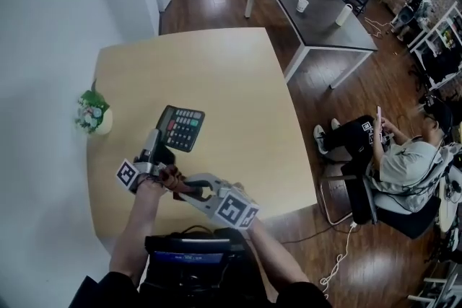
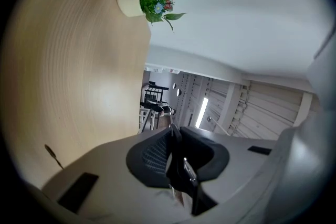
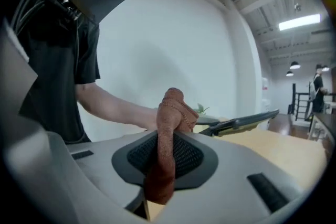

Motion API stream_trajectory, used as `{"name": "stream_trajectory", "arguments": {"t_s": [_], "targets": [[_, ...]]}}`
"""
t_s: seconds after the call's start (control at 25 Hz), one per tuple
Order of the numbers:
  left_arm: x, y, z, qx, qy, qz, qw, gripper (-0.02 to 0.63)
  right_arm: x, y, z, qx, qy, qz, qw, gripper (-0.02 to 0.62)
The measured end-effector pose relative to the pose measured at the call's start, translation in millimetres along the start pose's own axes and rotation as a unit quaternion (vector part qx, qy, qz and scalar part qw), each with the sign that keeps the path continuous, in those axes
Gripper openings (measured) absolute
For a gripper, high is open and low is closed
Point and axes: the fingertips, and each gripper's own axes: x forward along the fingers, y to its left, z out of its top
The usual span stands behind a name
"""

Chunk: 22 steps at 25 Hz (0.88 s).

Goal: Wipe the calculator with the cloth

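We're seeing calculator point(image 1: 182, 128) tilted up off tan table point(image 1: 231, 76), over table's near-left part, keys facing head camera. Left gripper point(image 1: 157, 149) is pinching its lower left edge: jaws narrow, thin dark edge sitting between pads point(image 2: 152, 157). Right gripper point(image 1: 182, 186) is clamping rust-brown cloth point(image 1: 171, 175), cloth bunching up above pads point(image 3: 186, 157). Cloth is hanging near calculator's low end; we can't tell contact. Small flower pot point(image 1: 94, 115) is sitting at table's left edge, apart from calculator.
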Motion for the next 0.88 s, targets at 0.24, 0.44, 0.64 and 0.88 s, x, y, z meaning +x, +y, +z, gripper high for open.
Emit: {"name": "stream_trajectory", "arguments": {"t_s": [0.24,0.44,0.64,0.88], "targets": [[-14.5,52.3,10.5,0.117,0.073,0.036,0.9898,0.049,-63.9,-54.2,-44.5,0.158,-0.044,-0.096,0.982,0.066],[-47.2,123.6,41.7,0.169,0.024,0.135,0.9761,0.054,-98.7,-90.0,-114.4,0.279,-0.024,-0.192,0.941,0.064],[-75.4,149.2,56.3,0.207,-0.062,0.192,0.9573,0.074,-89.2,-82.0,-152.8,0.341,-0.015,-0.193,0.920,0.065],[-81.6,144.3,24.7,0.219,-0.012,0.168,0.9610,0.205,-60.7,-84.5,-177.8,0.380,0.010,-0.183,0.907,0.065]]}}
